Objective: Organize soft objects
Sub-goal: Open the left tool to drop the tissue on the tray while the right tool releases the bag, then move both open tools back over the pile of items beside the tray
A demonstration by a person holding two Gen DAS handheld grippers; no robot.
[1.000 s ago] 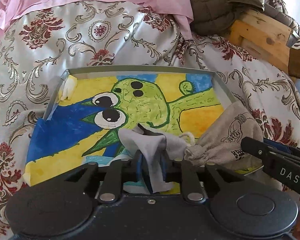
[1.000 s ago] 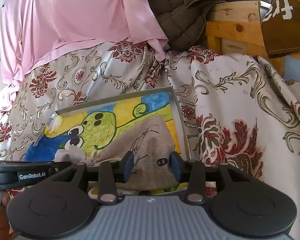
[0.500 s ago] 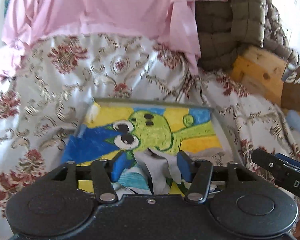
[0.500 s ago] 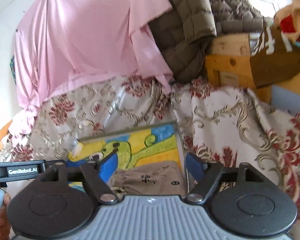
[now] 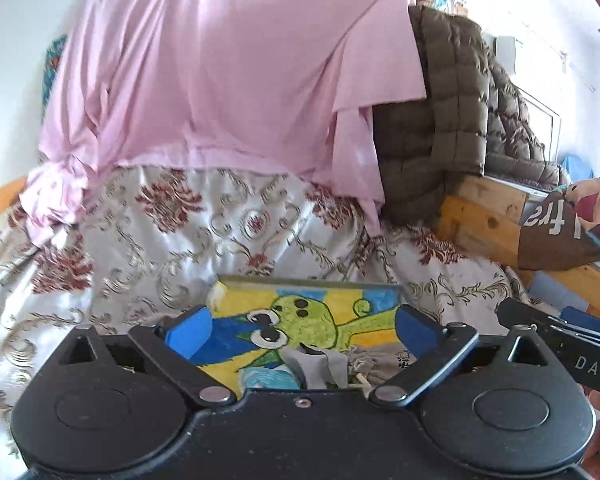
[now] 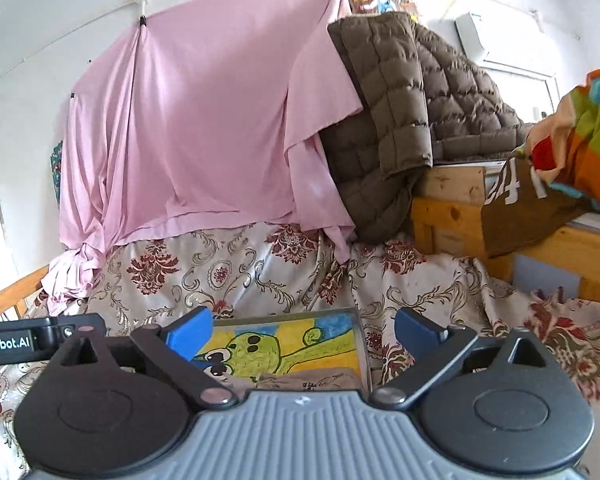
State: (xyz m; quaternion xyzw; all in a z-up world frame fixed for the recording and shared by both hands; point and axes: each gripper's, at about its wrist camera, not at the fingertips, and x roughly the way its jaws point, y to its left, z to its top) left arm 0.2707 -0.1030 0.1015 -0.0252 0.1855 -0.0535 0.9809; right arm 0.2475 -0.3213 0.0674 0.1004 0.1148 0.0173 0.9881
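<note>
A shallow tray (image 5: 308, 281) painted with a green cartoon creature lies on the floral bedspread; it also shows in the right wrist view (image 6: 354, 314). A grey cloth (image 5: 320, 366) and a beige drawstring pouch (image 5: 384, 362) lie on the tray's near end. The pouch also shows in the right wrist view (image 6: 324, 380). My left gripper (image 5: 302, 330) is open and empty, raised above the cloth. My right gripper (image 6: 302, 330) is open and empty, raised above the pouch.
A floral bedspread (image 5: 160, 248) covers the surface. A pink sheet (image 6: 204, 132) hangs behind it. A brown quilted jacket (image 6: 400, 112) lies over a wooden frame (image 6: 452, 216) at the right, beside a brown cardboard box (image 6: 532, 208) and colourful fabric (image 6: 588, 136).
My left gripper opened and let go of the grey cloth on the tray. My right gripper opened off the pouch. Both grippers lifted and pulled back from the tray.
</note>
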